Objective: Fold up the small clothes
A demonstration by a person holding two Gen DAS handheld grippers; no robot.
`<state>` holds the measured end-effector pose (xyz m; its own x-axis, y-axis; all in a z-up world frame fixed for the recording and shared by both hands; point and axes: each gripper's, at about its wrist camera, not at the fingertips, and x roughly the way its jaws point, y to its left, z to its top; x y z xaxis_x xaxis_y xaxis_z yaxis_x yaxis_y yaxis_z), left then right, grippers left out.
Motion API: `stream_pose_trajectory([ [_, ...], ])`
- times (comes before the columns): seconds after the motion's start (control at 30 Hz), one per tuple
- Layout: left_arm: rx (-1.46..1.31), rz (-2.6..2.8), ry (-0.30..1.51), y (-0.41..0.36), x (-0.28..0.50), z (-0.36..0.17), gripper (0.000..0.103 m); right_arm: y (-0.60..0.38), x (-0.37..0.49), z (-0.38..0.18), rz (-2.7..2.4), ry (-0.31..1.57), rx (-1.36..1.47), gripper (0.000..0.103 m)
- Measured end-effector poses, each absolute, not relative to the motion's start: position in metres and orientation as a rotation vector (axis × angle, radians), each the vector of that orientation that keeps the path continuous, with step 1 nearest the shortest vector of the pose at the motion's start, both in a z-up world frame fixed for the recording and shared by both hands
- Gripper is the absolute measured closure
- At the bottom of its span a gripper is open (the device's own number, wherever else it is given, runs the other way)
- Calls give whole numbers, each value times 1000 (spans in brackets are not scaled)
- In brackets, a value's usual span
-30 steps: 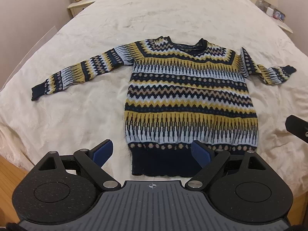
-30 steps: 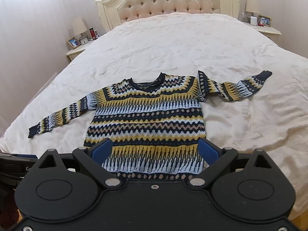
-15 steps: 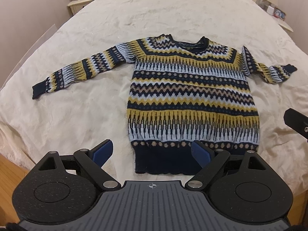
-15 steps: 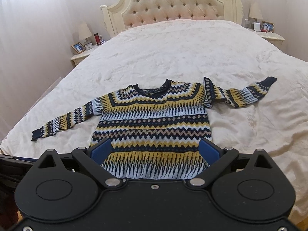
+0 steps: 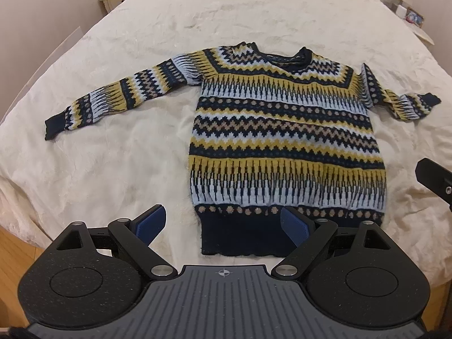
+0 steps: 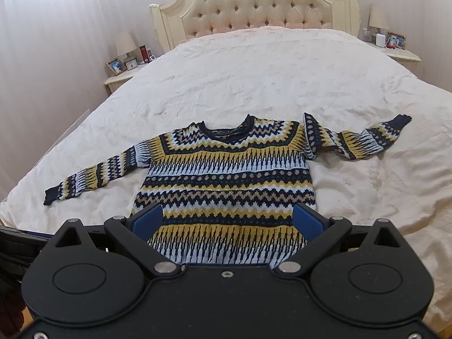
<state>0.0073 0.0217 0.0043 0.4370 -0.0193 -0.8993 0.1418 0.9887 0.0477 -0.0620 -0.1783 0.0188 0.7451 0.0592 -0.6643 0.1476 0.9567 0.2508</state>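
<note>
A small knitted sweater (image 5: 285, 138) in navy, yellow and pale blue bands lies flat, face up, on the cream bed cover (image 5: 99, 169), both sleeves spread sideways. Its left sleeve (image 5: 113, 99) stretches out straight; its right sleeve (image 5: 395, 99) is bunched near the shoulder. My left gripper (image 5: 223, 221) hovers open above the navy hem's left part, with nothing between its blue pads. The right gripper (image 6: 227, 220) is open too, above the sweater (image 6: 226, 180) near its lower body, holding nothing. Part of the right gripper shows at the right edge of the left wrist view.
A tufted headboard (image 6: 254, 2) stands at the far end of the bed. Nightstands with lamps and picture frames flank it, at the left (image 6: 121, 70) and the right (image 6: 395, 48). Wooden floor (image 5: 17, 260) shows past the bed's near edge.
Both views have tilted slightly, so the sweater sits a little lower in the frames than before. The sweater itself has not moved, and both grippers stay open.
</note>
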Motion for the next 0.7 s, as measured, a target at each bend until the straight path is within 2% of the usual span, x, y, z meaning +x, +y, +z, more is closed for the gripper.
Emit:
stream_pose_trajectory([
  [0.7, 125, -86, 1153, 20, 60, -9, 15, -186, -14, -3, -51, 814, 345, 4],
])
